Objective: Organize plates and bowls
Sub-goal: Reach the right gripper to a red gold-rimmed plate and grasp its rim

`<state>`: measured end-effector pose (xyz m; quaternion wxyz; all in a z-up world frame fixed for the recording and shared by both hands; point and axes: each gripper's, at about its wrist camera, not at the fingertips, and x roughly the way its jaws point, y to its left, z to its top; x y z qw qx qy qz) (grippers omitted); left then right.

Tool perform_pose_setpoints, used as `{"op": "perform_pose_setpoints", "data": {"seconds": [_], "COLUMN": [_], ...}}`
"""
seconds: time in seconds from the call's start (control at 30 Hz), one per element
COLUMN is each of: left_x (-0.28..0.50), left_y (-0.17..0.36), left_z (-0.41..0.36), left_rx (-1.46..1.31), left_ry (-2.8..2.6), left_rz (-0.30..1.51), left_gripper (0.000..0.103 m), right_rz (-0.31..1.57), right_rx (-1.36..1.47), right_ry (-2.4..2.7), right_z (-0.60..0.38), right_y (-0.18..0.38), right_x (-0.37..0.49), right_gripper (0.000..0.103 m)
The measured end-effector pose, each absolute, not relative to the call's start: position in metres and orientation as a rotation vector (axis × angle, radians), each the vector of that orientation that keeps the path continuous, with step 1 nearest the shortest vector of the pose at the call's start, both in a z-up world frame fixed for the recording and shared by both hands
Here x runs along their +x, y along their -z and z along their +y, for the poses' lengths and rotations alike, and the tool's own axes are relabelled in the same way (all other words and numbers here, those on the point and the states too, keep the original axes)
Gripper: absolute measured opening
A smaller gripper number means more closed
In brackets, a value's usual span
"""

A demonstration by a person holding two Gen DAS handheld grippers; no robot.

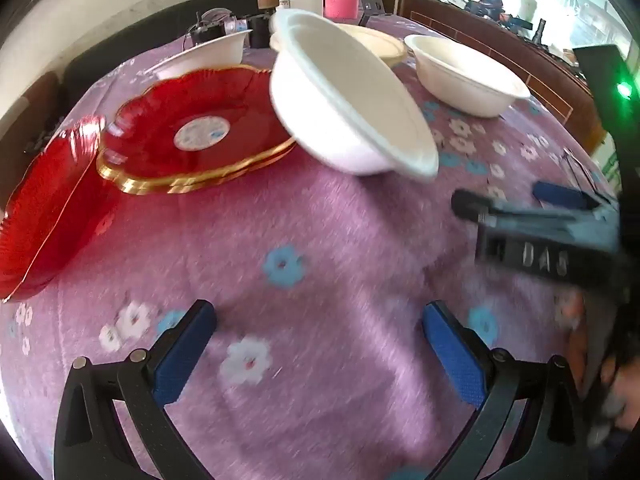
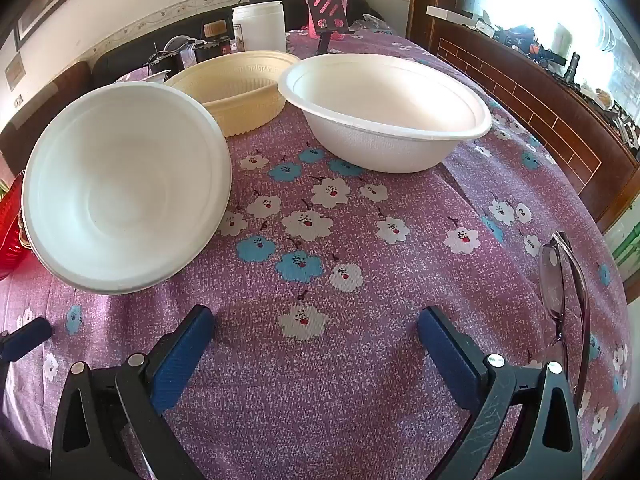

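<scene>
On a purple floral tablecloth (image 2: 360,360), your left gripper (image 1: 320,332) and right gripper (image 2: 316,332) both hover spread wide, empty. A matte white bowl (image 2: 124,192) leans tilted against stacked glossy red scalloped plates (image 1: 196,132); another white bowl (image 2: 384,112) sits upright nearby. Likely next: grip the tilted rim and nest them.
</scene>
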<state>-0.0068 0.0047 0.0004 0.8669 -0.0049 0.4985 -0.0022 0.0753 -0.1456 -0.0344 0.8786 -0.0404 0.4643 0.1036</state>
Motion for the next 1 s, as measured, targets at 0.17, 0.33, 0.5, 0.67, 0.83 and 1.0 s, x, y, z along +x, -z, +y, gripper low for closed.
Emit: {"op": "perform_pose_setpoints", "data": {"seconds": [0.17, 0.33, 0.5, 0.67, 0.83, 1.0], "left_x": [-0.054, -0.086, -0.108, -0.101, -0.105, -0.111], "left_y": [-0.008, -0.015, -0.010, -0.014, -0.009, -0.010], "left_z": [0.040, 0.078, 0.128, 0.141, 0.136, 0.138], "left_rx": [-0.042, -0.108, -0.197, -0.258, -0.240, -0.236], "left_ry": [0.065, -0.029, -0.102, -0.092, -0.088, -0.072], "left_rz": [0.996, 0.936, 0.854, 0.939, 0.919, 0.896], "left_gripper": [0.103, 0.102, 0.102, 0.102, 0.102, 0.102], "right_rz": [0.968, 0.970, 0.825, 0.781, 0.805, 0.833], "right_rx": [-0.083, -0.075, -0.098, -0.203, -0.320, -0.392], "right_ry": [-0.217, -0.240, -0.433, -0.692, -0.728, -0.735], "right_z": [-0.146, -0.149, -0.135, -0.063, 0.000, 0.031], "right_y": [0.034, 0.028, -0.027, -0.054, -0.041, -0.024], "right_x": [0.076, 0.070, 0.024, -0.004, 0.012, 0.033], "right_gripper": [0.102, 0.094, 0.087, 0.072, 0.034, 0.016]}}
